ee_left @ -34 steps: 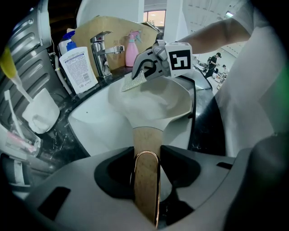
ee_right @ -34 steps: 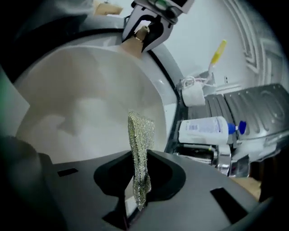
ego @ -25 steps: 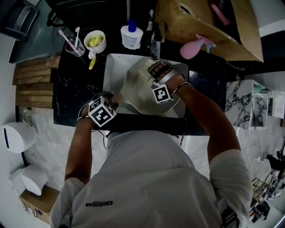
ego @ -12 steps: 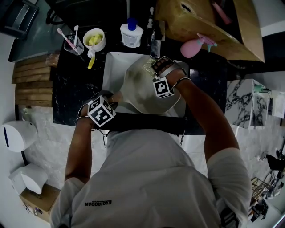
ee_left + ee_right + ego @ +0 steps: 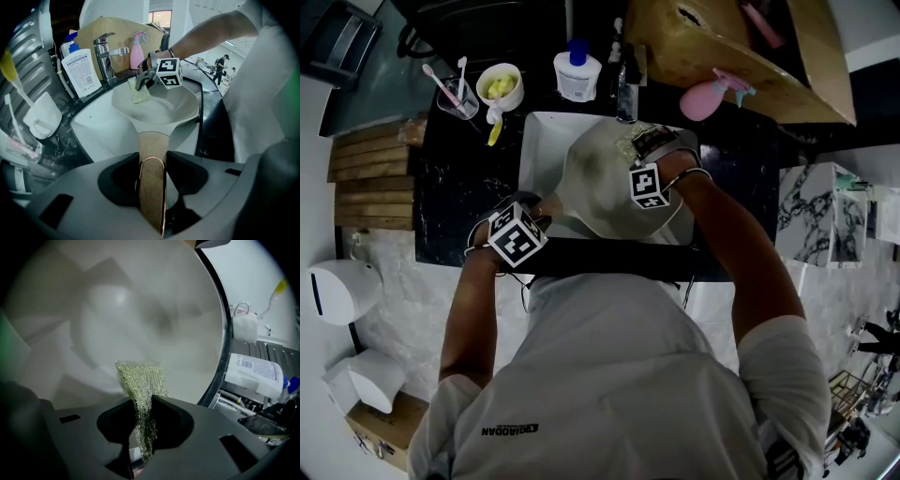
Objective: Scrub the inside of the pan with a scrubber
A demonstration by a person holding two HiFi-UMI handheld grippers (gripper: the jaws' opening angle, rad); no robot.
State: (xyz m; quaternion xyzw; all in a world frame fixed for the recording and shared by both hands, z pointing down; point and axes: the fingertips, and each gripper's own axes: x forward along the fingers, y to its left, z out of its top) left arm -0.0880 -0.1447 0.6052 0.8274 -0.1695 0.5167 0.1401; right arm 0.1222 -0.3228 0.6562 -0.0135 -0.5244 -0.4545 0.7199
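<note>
Clamping tan handle [image 5: 151, 145] of pale pan [image 5: 159, 105] in left gripper [image 5: 152, 161]; pinching glittery yellow-green mesh scrubber [image 5: 140, 380] in right gripper [image 5: 140, 411].

Your left gripper [image 5: 152, 164] sits low and close to your body, its jaws closed tight on the pan handle [image 5: 151, 143], which runs straight out between them. Your left arm [image 5: 473, 309] is bent at the elbow and held near your side. Your right arm [image 5: 741, 253] reaches further forward and across. Your right gripper [image 5: 140, 427] points down and away from you, its jaws pinching the scrubber [image 5: 140, 378], which sticks out past the tips. Your right wrist looks slightly bent downward, though the dim head view leaves that uncertain.
</note>
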